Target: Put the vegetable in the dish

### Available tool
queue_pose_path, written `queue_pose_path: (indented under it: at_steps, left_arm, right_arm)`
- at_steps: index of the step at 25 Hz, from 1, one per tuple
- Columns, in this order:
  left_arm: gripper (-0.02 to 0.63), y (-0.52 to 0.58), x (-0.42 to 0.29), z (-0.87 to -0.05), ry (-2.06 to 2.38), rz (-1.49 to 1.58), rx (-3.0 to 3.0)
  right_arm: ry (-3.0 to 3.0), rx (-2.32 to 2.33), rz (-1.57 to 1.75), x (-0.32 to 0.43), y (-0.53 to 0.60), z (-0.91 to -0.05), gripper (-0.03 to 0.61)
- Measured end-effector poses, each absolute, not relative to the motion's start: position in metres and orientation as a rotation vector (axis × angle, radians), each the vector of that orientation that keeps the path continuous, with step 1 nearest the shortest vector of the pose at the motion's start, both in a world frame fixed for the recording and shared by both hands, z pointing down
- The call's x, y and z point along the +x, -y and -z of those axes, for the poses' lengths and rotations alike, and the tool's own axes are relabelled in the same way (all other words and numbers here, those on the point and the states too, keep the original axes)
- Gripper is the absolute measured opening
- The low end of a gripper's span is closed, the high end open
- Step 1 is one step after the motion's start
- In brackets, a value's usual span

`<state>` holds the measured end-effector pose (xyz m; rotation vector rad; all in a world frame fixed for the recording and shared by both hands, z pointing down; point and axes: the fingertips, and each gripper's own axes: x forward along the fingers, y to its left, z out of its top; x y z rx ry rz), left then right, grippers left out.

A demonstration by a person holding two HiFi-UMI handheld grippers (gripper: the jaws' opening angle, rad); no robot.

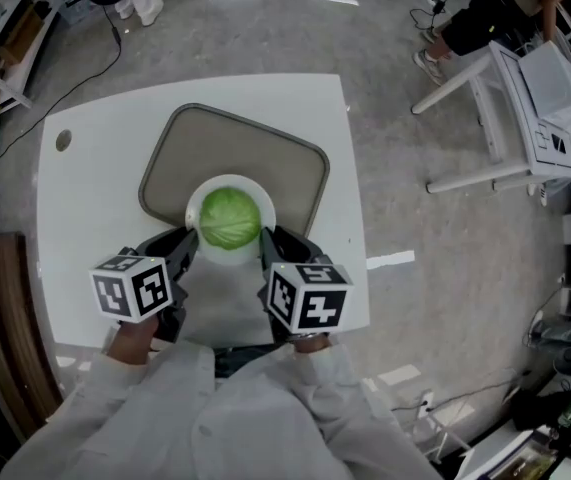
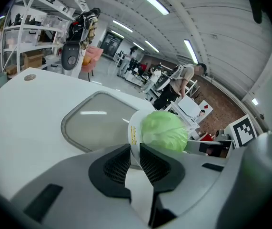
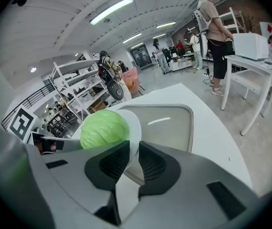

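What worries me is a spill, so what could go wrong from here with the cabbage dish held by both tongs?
1. The left tongs and right tongs each pinch only the thin rim of the dish; if one slips, the dish may tip.
2. The round cabbage sits loose and bulges above the rim, so a tilt could roll it out.
3. The dish overlaps the near edge of the tray; set down there, it might rest crooked.

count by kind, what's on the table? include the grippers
Cabbage: 1
Dish: 1
Tray: 1
Grippers: 2, left gripper and right gripper
Total: 5
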<state>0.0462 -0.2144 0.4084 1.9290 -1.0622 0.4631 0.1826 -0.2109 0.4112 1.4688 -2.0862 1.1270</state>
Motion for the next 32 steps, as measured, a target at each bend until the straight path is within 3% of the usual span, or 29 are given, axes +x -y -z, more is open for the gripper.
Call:
queue_pose_path:
  at_steps: [32]
  left_arm:
    - [0.066, 0.310, 0.039, -0.470, 1.079, -0.533, 1.832]
  right_arm:
    - [2.012, 1.390, -1.212, 0.175, 0.310, -0.477, 0.069]
